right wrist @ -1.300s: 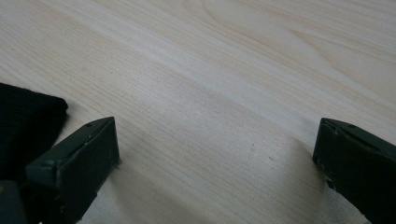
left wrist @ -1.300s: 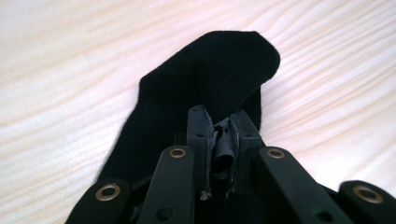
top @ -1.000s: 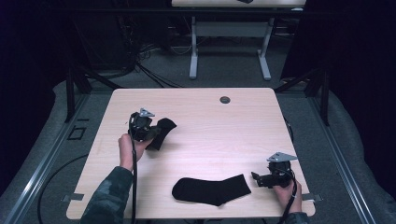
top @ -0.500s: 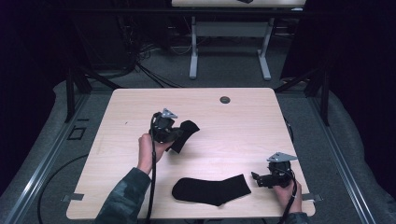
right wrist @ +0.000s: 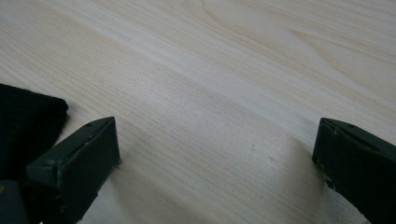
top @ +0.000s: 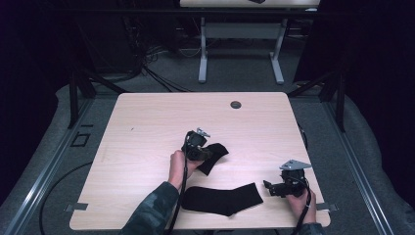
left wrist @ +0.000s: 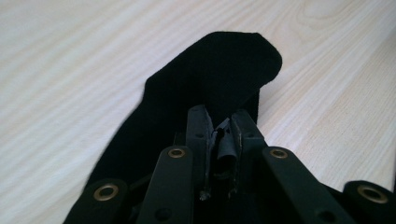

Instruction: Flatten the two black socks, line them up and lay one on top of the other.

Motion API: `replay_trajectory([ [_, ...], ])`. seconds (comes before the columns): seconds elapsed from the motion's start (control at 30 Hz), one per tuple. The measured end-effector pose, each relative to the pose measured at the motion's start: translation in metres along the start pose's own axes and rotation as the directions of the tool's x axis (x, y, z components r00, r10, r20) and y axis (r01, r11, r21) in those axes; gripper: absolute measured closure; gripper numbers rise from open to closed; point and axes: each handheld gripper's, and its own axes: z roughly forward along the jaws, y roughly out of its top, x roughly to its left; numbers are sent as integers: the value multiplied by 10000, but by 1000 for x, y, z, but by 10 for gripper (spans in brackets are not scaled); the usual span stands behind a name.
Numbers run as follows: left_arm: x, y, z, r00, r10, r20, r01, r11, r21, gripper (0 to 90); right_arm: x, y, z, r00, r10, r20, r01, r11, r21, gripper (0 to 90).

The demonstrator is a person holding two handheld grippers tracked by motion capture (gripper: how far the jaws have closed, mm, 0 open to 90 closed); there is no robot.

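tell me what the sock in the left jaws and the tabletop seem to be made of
Held sock: looks like soft knit fabric, matt black; it folds and bunches between the jaws with a fuzzy edge. The exact fibre cannot be told.

Tabletop: pale wood or a wood-look laminate, smooth with a faint sheen; long grain lines run across it in both gripper views. Which of the two it is stays open.

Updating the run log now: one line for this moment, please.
left gripper: shut on carried sock | right gripper: open, beside flat sock | table: both socks apart
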Motion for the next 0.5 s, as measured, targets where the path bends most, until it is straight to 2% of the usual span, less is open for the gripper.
replay_trajectory([
  [0.07,-3,0,7,9998,-149,-95,150,9999,81,763,0,0,0,10000,21,1,-21,10000,-18,2],
  [0.13,-6,1,13,9998,-179,-7,179,9996,196,699,0,0,0,10000,23,-6,-23,10000,-4,4],
  [0.17,-8,1,16,9999,-93,50,91,9996,277,586,0,0,0,10000,-34,-14,34,10000,38,4],
  [0.23,-8,1,16,9998,-134,143,133,9998,129,441,0,0,0,10000,-29,-15,29,10000,36,4],
  [0.27,-9,2,13,9999,29,134,-28,10000,-68,407,0,0,0,10000,-33,-14,33,10000,39,4],
  [0.3,-9,2,13,9999,29,134,-28,10000,-68,367,0,0,0,10000,-33,-14,33,10000,39,4],
  [0.33,-9,2,9,10000,63,71,-61,9997,-218,367,0,1,0,10000,-33,-13,33,10000,39,4],
  [0.37,-9,3,3,9997,170,-182,-176,9992,-355,272,0,1,0,10000,-35,-9,35,10000,47,4],
  [0.43,-7,3,-8,9994,288,-196,-300,9974,-649,263,0,1,0,10000,-34,-9,34,10000,47,5],
  [0.5,-3,2,-21,9980,477,-413,-509,9954,-809,224,0,1,0,10000,-33,-2,33,10000,62,8],
])
